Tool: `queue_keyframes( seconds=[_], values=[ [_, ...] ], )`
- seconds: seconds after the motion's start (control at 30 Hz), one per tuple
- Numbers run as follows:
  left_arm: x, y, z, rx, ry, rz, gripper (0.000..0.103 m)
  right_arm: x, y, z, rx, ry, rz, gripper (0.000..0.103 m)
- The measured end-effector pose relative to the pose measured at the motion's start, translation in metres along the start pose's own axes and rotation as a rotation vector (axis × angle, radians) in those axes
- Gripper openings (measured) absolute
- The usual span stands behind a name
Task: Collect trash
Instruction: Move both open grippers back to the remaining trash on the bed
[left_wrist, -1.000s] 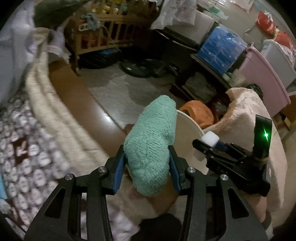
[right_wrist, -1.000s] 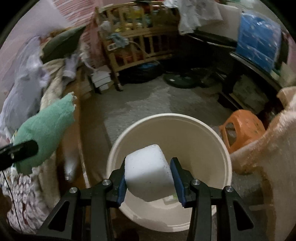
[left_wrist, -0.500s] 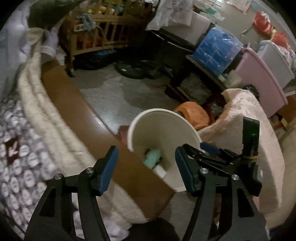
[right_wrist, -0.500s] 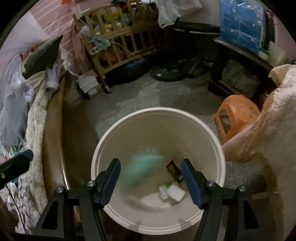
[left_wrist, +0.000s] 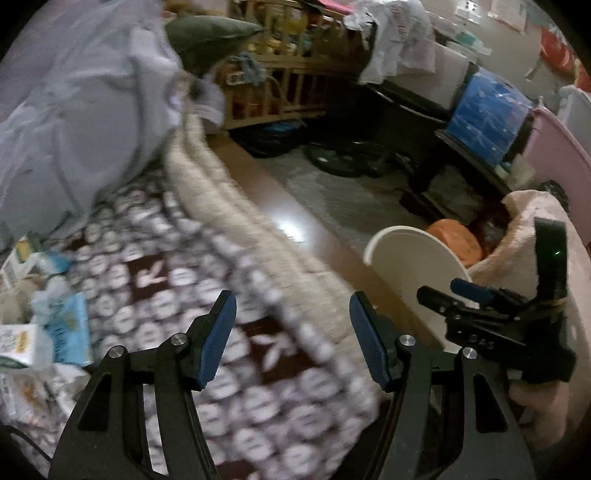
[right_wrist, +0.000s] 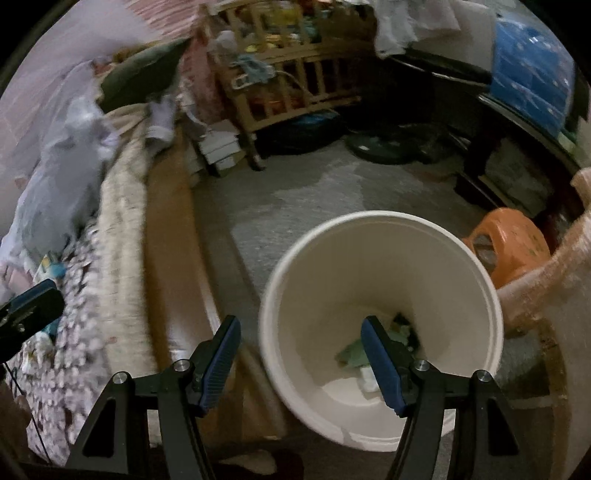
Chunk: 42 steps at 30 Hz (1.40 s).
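Observation:
My left gripper (left_wrist: 290, 306) stands open with nothing between its jaws, above a brown blanket (left_wrist: 177, 280) with white print on the bed. Loose trash lies at the blanket's left: a blue packet (left_wrist: 70, 325) and a white carton (left_wrist: 20, 345). To the right, beside the bed, stands the white bucket (left_wrist: 410, 254). My right gripper (right_wrist: 301, 332) is open and holds nothing, over the bucket's left rim (right_wrist: 269, 295). A green cloth (right_wrist: 352, 352) and a white piece (right_wrist: 367, 384) lie at the bucket's bottom.
An orange stool (right_wrist: 513, 240) and a pink fleece-covered seat (left_wrist: 528, 229) flank the bucket on the right. A wooden bed rail (right_wrist: 170, 258) runs along its left. A wooden crib (right_wrist: 295, 74), a fan base (right_wrist: 384, 147) and blue drawers (left_wrist: 487, 110) crowd the far floor.
Both grippers opened; the green cloth and the white block dropped into the bucket. The left gripper swung left over the bed, and the right one shifted left toward the bucket's rim.

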<state>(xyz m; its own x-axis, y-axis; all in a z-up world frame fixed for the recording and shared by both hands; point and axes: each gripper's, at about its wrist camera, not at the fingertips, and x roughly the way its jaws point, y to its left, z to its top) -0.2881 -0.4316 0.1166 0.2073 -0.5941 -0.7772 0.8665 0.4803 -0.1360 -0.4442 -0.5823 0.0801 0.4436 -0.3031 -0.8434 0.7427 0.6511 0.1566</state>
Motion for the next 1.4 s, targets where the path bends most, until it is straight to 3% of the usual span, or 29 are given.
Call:
queue_keyframes(
  seconds=[0.3, 0.6, 1.0, 1.1, 1.23, 1.33, 1.4],
  values=[
    [-0.037, 0.071, -0.031, -0.078, -0.014, 0.118, 0.063, -0.005, 0.086, -0.001, -0.128, -0.007, 0.114, 0.066],
    [-0.079, 0.153, -0.06, -0.167, -0.017, 0.231, 0.063, 0.011, 0.172, -0.013, -0.249, 0.047, 0.225, 0.066],
    [-0.113, 0.257, -0.119, -0.369, 0.051, 0.372, 0.063, 0.045, 0.32, 0.0, -0.473, 0.084, 0.356, 0.066],
    [-0.11, 0.275, -0.119, -0.424, 0.049, 0.37, 0.063, 0.063, 0.357, 0.013, -0.532, 0.083, 0.345, 0.066],
    [-0.096, 0.29, -0.108, -0.424, 0.055, 0.385, 0.063, 0.091, 0.387, 0.025, -0.574, 0.099, 0.298, 0.066],
    [-0.088, 0.305, -0.102, -0.433, 0.065, 0.386, 0.063, 0.099, 0.398, 0.016, -0.633, 0.159, 0.301, 0.066],
    [-0.093, 0.316, -0.1, -0.455, 0.051, 0.379, 0.063, 0.088, 0.398, 0.002, -0.668, 0.186, 0.347, 0.066]
  ],
)
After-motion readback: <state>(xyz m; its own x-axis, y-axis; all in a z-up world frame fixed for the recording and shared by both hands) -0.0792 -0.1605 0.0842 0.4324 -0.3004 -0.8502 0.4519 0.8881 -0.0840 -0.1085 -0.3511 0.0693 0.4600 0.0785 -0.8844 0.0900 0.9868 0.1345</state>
